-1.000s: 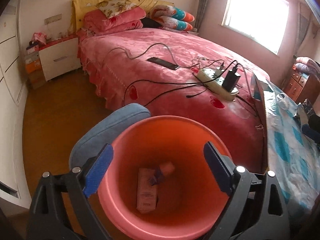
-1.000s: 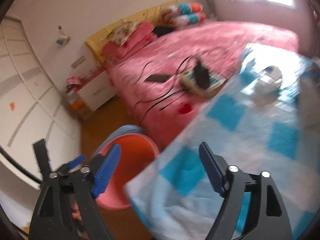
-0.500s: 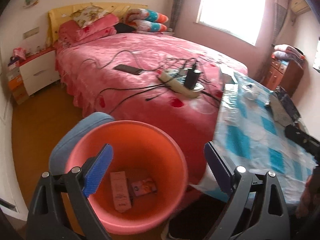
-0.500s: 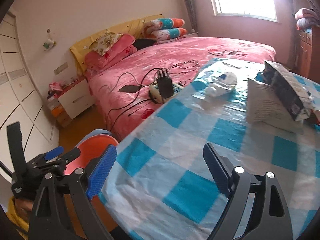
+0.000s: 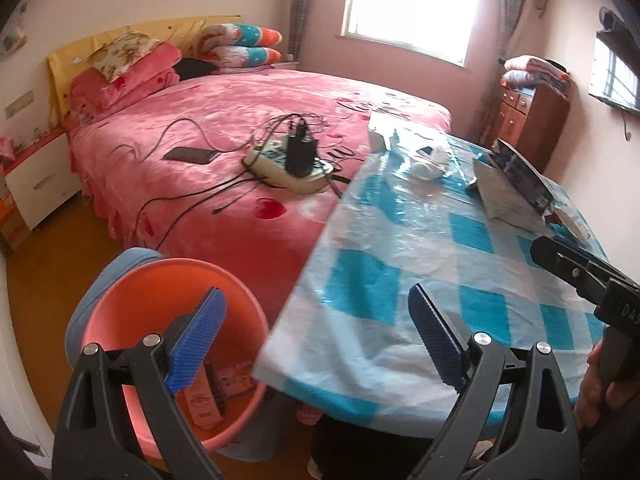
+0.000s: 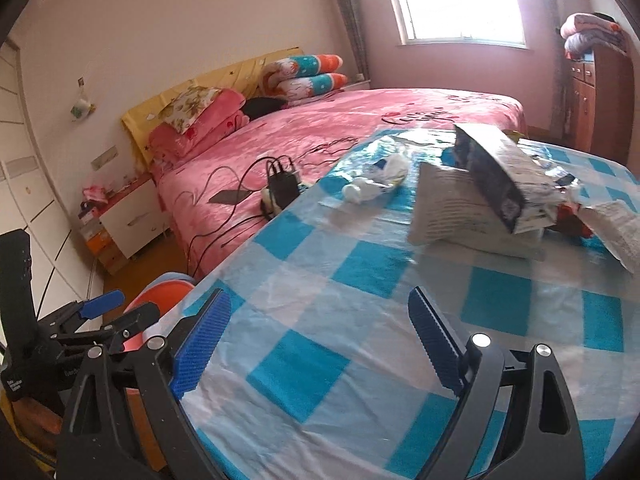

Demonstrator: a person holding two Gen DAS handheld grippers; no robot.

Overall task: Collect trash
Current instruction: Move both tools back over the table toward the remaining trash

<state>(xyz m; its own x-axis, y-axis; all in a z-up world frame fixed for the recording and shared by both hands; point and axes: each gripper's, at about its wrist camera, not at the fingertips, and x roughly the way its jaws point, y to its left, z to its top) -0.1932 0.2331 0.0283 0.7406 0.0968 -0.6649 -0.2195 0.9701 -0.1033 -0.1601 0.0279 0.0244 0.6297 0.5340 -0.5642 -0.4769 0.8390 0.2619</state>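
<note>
Two blue-padded tools hang empty, fingers spread. Left wrist view: the left tool [image 5: 316,344] straddles the desk [image 5: 400,264] edge, its checked cloth overhanging an orange bin [image 5: 120,308] holding small cartons [image 5: 202,400]. Right wrist view: the right tool [image 6: 316,344] faces bare cloth; crumpled wrappers [image 6: 376,180] and torn packaging [image 6: 496,176] lie farther off.

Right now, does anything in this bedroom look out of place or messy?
Yes. A power strip with a black charger plugged in lies on the pink bedspread, cables trailing across it beside a phone. On the checked table, a dark box lies tilted among loose papers and crumpled wrappers.
</note>
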